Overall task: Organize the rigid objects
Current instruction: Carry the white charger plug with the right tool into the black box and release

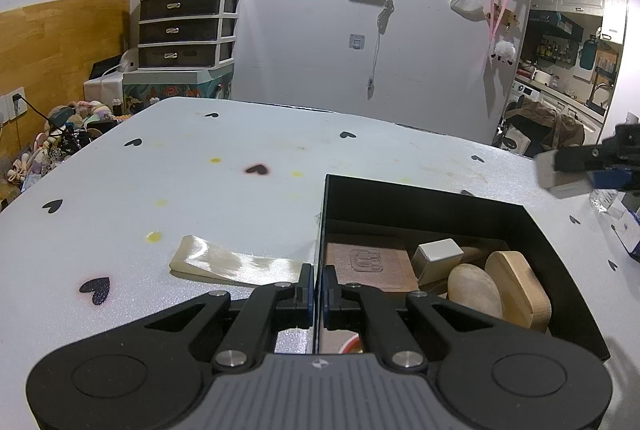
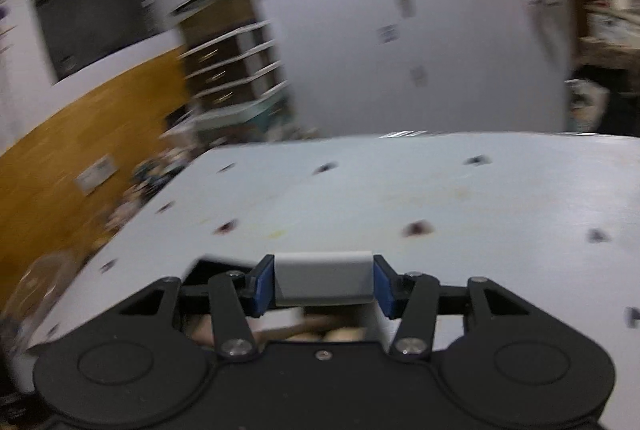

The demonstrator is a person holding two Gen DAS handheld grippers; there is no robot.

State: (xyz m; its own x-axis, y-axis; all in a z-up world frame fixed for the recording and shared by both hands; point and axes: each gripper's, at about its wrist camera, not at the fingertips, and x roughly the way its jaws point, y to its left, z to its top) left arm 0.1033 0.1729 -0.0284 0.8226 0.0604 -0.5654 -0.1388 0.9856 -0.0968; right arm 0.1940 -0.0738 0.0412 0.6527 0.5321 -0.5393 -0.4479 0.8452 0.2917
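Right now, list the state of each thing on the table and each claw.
Left claw: shut on the black box's wall.
Right claw: shut on a grey block, lifted.
Black box: open, holding wooden pieces and a white cube.
Ribbon: lying flat beside the box.

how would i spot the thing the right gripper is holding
Start at the black box on the heart-dotted table. To its right, above the table, the right gripper holds a pale grey block between blue pads. Another pale block lies inside the box among wooden pieces.
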